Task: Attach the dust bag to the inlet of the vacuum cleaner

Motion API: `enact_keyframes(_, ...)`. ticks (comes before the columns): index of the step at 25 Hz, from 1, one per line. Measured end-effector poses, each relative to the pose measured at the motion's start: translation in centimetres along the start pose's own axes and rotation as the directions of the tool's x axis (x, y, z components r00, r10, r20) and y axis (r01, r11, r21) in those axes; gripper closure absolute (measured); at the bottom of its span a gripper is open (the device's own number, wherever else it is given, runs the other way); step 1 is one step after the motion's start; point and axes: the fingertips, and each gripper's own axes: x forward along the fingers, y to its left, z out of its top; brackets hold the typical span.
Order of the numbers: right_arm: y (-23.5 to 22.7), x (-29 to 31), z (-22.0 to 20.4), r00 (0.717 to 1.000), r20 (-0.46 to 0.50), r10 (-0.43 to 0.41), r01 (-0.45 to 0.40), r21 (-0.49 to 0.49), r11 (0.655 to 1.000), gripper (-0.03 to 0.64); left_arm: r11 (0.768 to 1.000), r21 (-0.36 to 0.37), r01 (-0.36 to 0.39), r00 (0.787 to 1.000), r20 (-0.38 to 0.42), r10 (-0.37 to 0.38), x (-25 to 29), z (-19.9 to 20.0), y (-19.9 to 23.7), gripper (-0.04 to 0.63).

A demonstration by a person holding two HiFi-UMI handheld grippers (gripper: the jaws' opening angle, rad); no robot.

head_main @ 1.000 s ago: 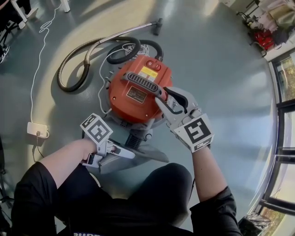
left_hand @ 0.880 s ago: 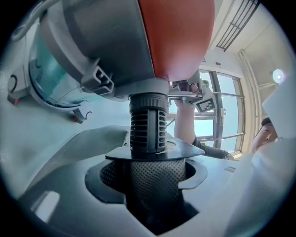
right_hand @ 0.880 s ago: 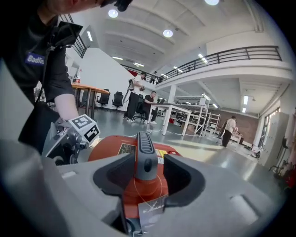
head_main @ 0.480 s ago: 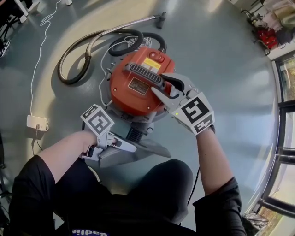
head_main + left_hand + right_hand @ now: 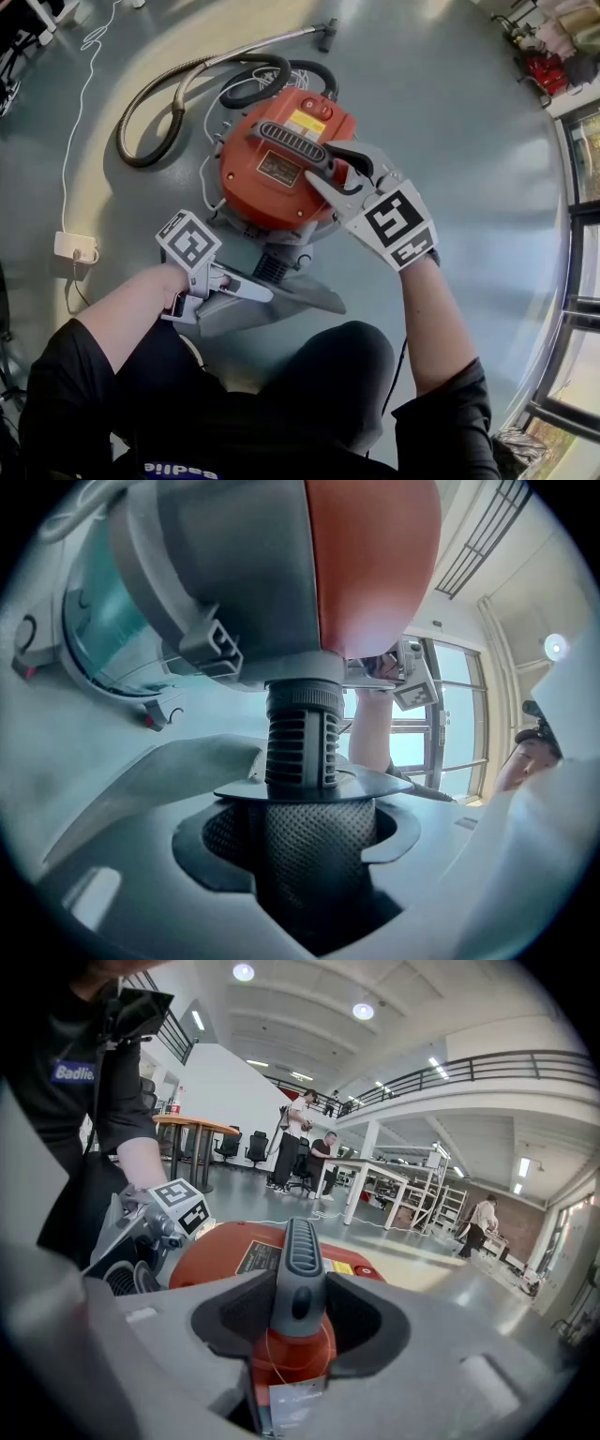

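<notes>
The red vacuum cleaner (image 5: 272, 178) stands on the floor, its ribbed grey inlet (image 5: 302, 738) pointing down at the front. The grey dust bag (image 5: 300, 298) lies flat below it. The bag's dark mesh neck (image 5: 314, 855) and flat collar (image 5: 375, 785) sit under the inlet, and my left gripper (image 5: 262, 289) is shut on that neck. My right gripper (image 5: 336, 178) straddles the end of the grey carry handle (image 5: 302, 1260). Its jaws have just been opening, and the handle stands between them ungripped.
The vacuum's hose (image 5: 159, 103) loops on the floor behind it, with the metal wand beyond. A white power strip (image 5: 75, 248) and its cord lie at the left. The person's knees are close below the bag. Tables and people stand far off in the hall.
The right gripper shifted slightly along the handle toward the vacuum's top, and its jaws now stand wider. The left gripper and the bag's neck kept their place at the inlet.
</notes>
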Motion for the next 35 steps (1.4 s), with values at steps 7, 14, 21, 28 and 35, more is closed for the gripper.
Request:
enact_keyframes(7,-0.02,-0.03,-0.07,1.0,-0.014,-0.023,0.023,-0.007,1.0,0.463,0.998,0.047,-0.046,0.994,-0.097,0.05,0.45,0.08,0.58,0.287)
enact_keyframes(14,-0.03,-0.13,-0.01,1.0,-0.011,-0.028,0.028,-0.008,1.0,0.463,0.999,0.045,-0.019,0.998,-0.066,0.022,0.41,0.1,0.23,0.287)
enact_keyframes(21,0.04,-0.1,0.1,0.999,-0.008,-0.036,0.036,-0.011,0.999,0.463,0.998,0.057,-0.018,0.996,-0.088,0.023,-0.13,0.06,0.31,0.281)
enact_keyframes(28,-0.03,0.09,0.0,0.998,-0.025,-0.05,0.05,-0.014,0.999,0.465,0.997,0.079,0.011,0.998,-0.068,-0.006,0.63,0.5,0.51,0.268)
enact_keyframes(35,-0.03,-0.01,0.03,0.998,-0.022,-0.056,0.056,-0.012,0.998,0.466,0.999,0.032,0.005,1.0,-0.013,-0.005,-0.22,0.77,0.76,0.255)
